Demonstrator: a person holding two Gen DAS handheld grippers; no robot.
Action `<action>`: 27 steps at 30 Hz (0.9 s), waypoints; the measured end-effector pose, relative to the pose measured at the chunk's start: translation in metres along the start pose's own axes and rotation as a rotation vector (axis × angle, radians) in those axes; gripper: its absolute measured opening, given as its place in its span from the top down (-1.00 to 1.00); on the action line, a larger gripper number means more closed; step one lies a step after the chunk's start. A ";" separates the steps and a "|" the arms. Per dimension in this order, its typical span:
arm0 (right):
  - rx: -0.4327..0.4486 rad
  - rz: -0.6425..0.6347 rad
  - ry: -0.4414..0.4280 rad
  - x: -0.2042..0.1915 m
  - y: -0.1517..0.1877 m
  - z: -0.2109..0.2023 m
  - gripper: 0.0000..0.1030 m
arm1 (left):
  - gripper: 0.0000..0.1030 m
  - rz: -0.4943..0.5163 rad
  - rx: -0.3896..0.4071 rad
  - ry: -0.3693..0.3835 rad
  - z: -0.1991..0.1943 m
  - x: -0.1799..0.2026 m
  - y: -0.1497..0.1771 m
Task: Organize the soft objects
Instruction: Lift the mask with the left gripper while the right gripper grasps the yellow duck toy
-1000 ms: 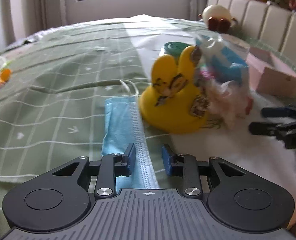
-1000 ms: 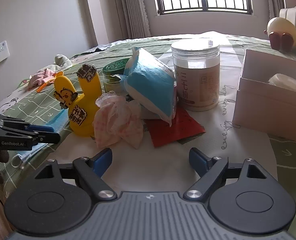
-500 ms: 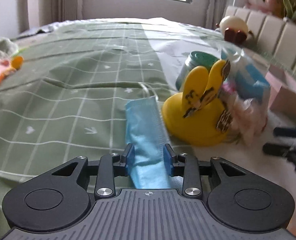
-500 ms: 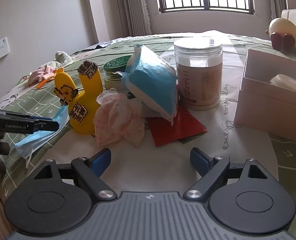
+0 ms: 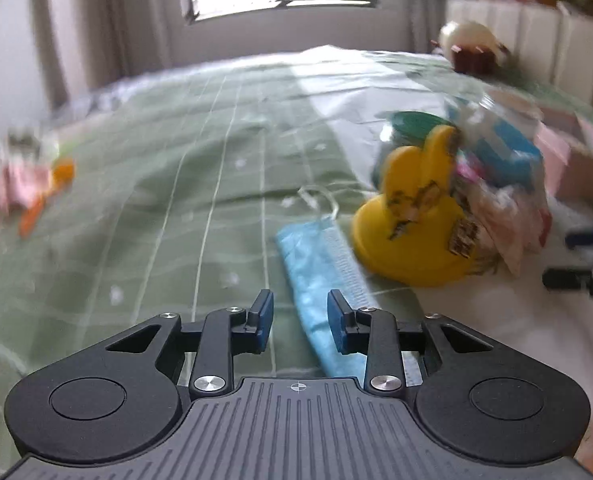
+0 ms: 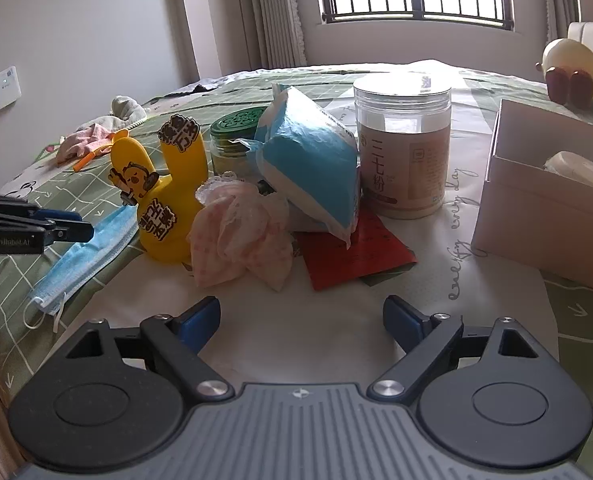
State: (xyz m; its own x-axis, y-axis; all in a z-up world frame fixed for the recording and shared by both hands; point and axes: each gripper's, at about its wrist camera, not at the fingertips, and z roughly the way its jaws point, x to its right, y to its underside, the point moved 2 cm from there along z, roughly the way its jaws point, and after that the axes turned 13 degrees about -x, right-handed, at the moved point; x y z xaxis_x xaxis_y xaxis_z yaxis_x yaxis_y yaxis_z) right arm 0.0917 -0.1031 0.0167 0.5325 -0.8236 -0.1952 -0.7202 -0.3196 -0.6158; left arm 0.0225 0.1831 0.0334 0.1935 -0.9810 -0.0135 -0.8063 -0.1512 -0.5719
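We are closing the left tongs [image 5: 299, 322] over the blue mask [image 5: 322, 276] at the bed's near edge (nothing pinched yet), to lift it; right tongs [image 6: 301, 322] are gaping wide, empty.

1. Left tongs [image 5: 300, 322]: pitched downward, jaws closing, gap narrow, pads [image 5: 263, 318] not pressing on anything.
2. Right tongs [image 6: 301, 320]: pitched downward, jaws spread wide, nothing between the pads [image 6: 200, 318].
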 end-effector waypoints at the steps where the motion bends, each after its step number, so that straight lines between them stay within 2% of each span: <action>1: 0.000 0.000 -0.001 0.000 0.000 0.000 -0.73 | 0.35 -0.078 -0.031 0.064 0.007 -0.010 0.000; 3: 0.000 0.001 -0.002 0.000 0.000 0.000 -0.73 | 0.34 -0.244 -0.061 0.247 0.018 -0.026 0.001; 4: 0.000 0.002 -0.002 0.000 0.000 0.000 -0.73 | 0.34 -0.289 -0.059 0.306 0.020 -0.030 0.000; 6: 0.000 0.001 -0.001 0.000 0.000 0.000 -0.73 | 0.34 -0.296 -0.064 0.357 0.023 -0.026 -0.005; 8: 0.000 0.001 -0.001 0.000 0.000 0.000 -0.73 | 0.33 -0.213 -0.069 0.320 0.024 -0.010 -0.008; 11: -0.003 -0.002 0.000 0.000 0.000 0.001 -0.75 | 0.31 -0.021 -0.062 0.198 0.023 0.023 -0.009; 13: -0.008 -0.007 0.002 -0.001 -0.001 0.001 -0.76 | 0.23 0.057 -0.053 0.141 0.025 0.042 -0.009; 16: -0.021 -0.023 0.001 -0.002 -0.002 0.003 -0.82 | 0.15 0.060 -0.051 0.122 0.029 0.056 -0.009; 19: -0.064 -0.051 -0.035 -0.003 -0.005 0.007 -1.00 | 0.12 0.022 -0.037 0.105 0.033 0.059 -0.010; 23: -0.112 -0.099 -0.023 -0.006 -0.008 0.011 -1.00 | 0.14 0.063 -0.019 0.114 0.031 0.054 -0.005; 26: -0.123 -0.145 0.016 -0.015 -0.007 0.013 -1.00 | 0.29 0.093 0.003 0.133 0.024 0.046 0.005; 27: -0.119 -0.151 0.019 -0.016 -0.007 0.013 -1.00 | 0.43 0.090 0.012 0.152 0.022 0.042 0.008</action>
State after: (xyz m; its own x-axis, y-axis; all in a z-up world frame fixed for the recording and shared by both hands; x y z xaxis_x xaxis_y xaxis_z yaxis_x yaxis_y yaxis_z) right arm 0.0940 -0.0816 0.0147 0.6308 -0.7704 -0.0922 -0.6807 -0.4925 -0.5423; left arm 0.0367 0.1433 0.0104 0.0335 -0.9977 0.0592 -0.8098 -0.0618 -0.5834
